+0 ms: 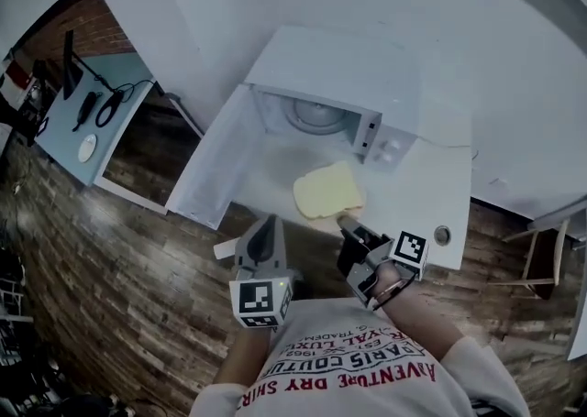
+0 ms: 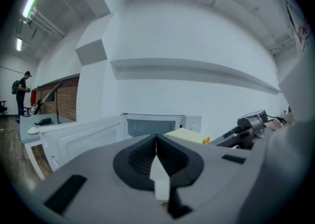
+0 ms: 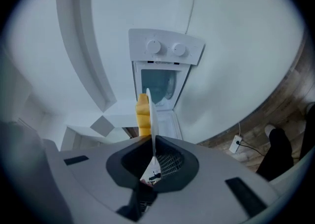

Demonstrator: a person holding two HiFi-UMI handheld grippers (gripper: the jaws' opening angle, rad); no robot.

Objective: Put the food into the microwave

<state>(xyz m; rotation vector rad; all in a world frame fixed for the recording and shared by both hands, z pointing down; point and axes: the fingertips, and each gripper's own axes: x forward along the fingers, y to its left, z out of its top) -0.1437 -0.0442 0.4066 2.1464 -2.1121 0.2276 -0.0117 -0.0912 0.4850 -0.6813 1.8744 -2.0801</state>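
The white microwave (image 1: 321, 117) stands on a white table (image 1: 431, 195) with its door (image 1: 215, 163) swung open to the left, and the glass turntable shows inside. In front of the opening is yellow food (image 1: 328, 191) on a thin white plate (image 3: 153, 114). My right gripper (image 1: 347, 220) is shut on the plate's near rim. In the right gripper view the plate stands edge-on between the jaws, with the food (image 3: 142, 114) on its left. My left gripper (image 1: 266, 223) hangs left of the plate, shut and empty, below the door. From the left gripper view the food (image 2: 187, 135) sits just right of the jaws.
A small round fitting (image 1: 443, 235) lies on the table's near right corner. A blue-grey desk (image 1: 87, 113) with cables stands far left, where a person (image 2: 22, 95) is. A wooden chair (image 1: 541, 259) is at the right. A plug and cable (image 3: 236, 144) lie on the wood floor.
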